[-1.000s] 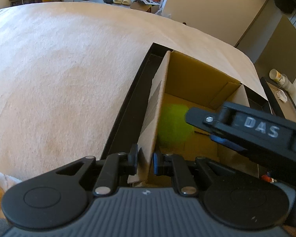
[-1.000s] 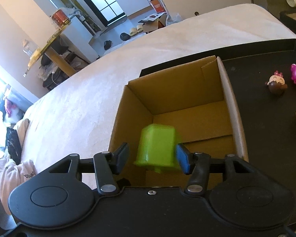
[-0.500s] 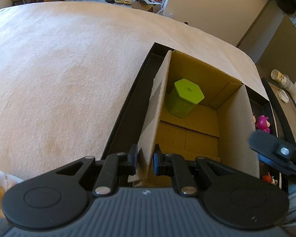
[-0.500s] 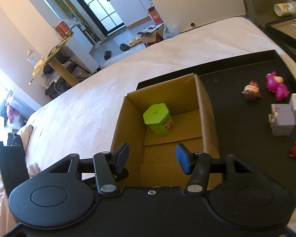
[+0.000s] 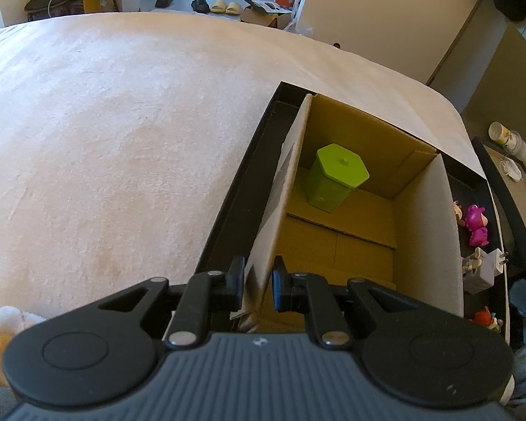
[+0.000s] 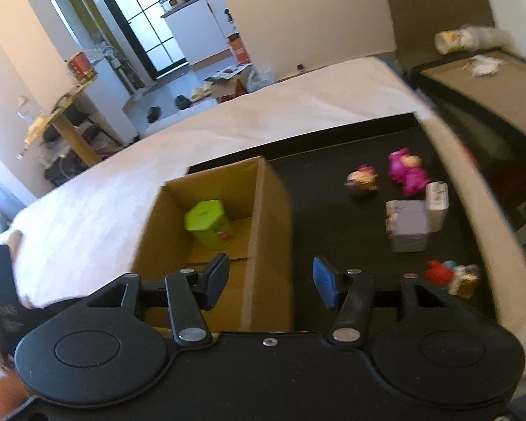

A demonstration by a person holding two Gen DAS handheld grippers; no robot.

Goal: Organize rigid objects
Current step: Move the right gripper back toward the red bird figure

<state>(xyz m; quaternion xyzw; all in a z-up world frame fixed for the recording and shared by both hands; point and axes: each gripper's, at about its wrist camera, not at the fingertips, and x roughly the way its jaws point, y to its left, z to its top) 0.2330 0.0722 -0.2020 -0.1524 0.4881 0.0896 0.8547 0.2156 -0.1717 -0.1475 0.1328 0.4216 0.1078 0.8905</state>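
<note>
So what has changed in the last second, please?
The right gripper let go of the green hexagonal tin, which now stands in the brown cardboard box, and drew back empty toward the black tray. The left gripper stays clamped on the box wall.

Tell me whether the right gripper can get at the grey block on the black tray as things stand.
Probably yes. The right gripper is open and empty, and the grey block stands in the open on the black tray, outside the cardboard box.
</note>
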